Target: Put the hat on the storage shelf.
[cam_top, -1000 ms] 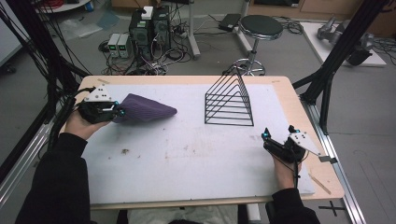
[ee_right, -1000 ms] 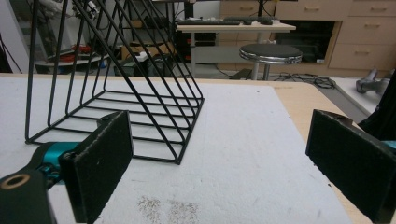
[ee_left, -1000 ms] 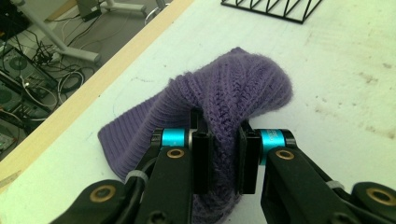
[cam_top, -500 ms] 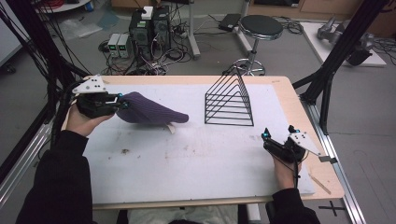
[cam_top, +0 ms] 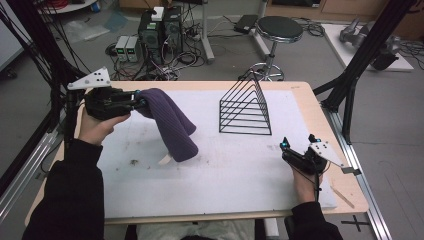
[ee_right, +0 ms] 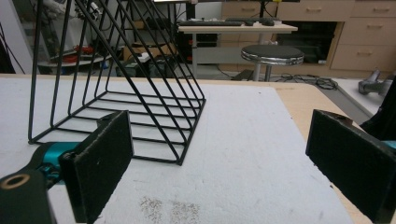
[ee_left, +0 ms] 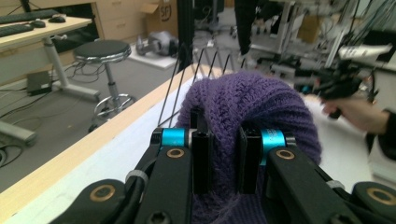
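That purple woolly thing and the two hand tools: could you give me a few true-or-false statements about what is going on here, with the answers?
1. The left gripper is clamped on the purple knitted cloth. True.
2. The cloth lies flat on the table. False: one end is lifted, and the rest droops to the white table mat.
3. The right gripper holds the black wire rack. False: its jaws are wide open and empty, with the rack standing apart from it.
4. The rack stands empty. True.
5. A round stool stands on the table. False: it stands on the floor beyond it.
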`<state>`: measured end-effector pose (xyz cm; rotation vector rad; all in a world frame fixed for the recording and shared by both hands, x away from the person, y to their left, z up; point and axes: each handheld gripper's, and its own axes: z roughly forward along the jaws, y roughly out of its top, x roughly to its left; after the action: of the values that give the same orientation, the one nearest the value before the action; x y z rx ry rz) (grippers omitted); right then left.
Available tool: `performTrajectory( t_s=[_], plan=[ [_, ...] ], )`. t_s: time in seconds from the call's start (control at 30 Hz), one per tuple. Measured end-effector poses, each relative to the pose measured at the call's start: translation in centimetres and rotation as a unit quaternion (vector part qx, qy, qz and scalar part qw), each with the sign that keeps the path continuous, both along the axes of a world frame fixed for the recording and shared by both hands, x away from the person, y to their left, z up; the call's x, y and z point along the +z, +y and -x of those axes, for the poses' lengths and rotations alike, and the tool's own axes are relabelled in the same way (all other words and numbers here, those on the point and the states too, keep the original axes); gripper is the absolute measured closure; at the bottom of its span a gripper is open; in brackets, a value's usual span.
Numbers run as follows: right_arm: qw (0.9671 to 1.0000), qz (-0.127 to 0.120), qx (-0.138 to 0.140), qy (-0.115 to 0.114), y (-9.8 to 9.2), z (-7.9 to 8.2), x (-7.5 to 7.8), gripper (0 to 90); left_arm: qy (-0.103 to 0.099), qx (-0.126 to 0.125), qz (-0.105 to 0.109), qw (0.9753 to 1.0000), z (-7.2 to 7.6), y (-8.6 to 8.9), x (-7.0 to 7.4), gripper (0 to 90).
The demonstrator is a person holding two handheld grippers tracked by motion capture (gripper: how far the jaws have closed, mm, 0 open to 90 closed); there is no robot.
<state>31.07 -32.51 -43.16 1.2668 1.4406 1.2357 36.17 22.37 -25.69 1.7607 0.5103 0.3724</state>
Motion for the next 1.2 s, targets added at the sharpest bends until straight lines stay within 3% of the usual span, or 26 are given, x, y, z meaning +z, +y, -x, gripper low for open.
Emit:
performTrajectory(
  t_s=[0.13,0.27,0.4,0.63,0.73,0.83,0.9,0.97,1.0,1.03,1.07,1.1,1.2],
  plan=[
    [1.0,0.0,0.001,0.001,0.0,0.0,0.0,6.8,0.005,0.005,0.025,0.9997,0.5,-0.9,0.7,80.0],
    [1.0,-0.001,0.003,0.002,0.0,0.0,0.0,6.8,0.025,0.017,0.038,0.9988,0.8,-1.8,1.3,79.9],
    [1.0,-0.003,0.008,-0.003,0.1,0.1,0.0,6.8,0.037,0.022,0.044,0.9981,1.0,-2.6,1.6,79.8],
    [0.9996,-0.001,0.025,-0.009,0.3,0.0,0.1,6.8,0.041,0.035,0.042,0.9977,1.0,-3.5,1.9,79.8],
    [0.9988,-0.001,0.045,-0.016,0.5,-0.1,0.4,6.8,0.041,0.034,0.047,0.9975,0.9,-3.7,1.9,79.8],
    [0.9961,-0.003,0.086,-0.02,1.1,-0.4,1.0,6.8,0.042,0.033,0.044,0.9976,0.8,-4.0,1.9,79.7],
    [0.9913,-0.003,0.129,-0.023,1.8,-0.6,1.8,6.8,0.041,0.032,0.039,0.9979,0.8,-4.2,1.9,79.7],
    [0.9839,-0.006,0.178,-0.017,2.7,-0.8,2.5,6.8,0.041,0.031,0.035,0.9981,0.8,-4.4,1.9,79.7],
    [0.9745,-0.007,0.224,-0.011,3.7,-1.0,3.2,6.8,0.038,0.027,0.031,0.9984,0.8,-4.5,1.9,79.7],
    [0.9686,-0.003,0.249,-0.006,4.4,-1.1,3.6,6.8,0.036,0.025,0.027,0.9987,0.9,-4.7,1.9,79.7],
    [0.9686,-0.003,0.249,-0.006,4.4,-1.1,3.6,6.8,0.033,0.021,0.025,0.9989,0.9,-4.8,1.9,79.7],
    [0.963,0.0,0.269,-0.001,5.1,-1.1,3.9,6.8,0.03,0.016,0.023,0.9991,0.9,-5.0,1.9,79.5],
    [0.9419,0.012,0.335,0.017,7.3,-1.7,4.9,6.8,0.026,0.006,0.013,0.9995,1.0,-5.5,1.9,79.5]
  ],
)
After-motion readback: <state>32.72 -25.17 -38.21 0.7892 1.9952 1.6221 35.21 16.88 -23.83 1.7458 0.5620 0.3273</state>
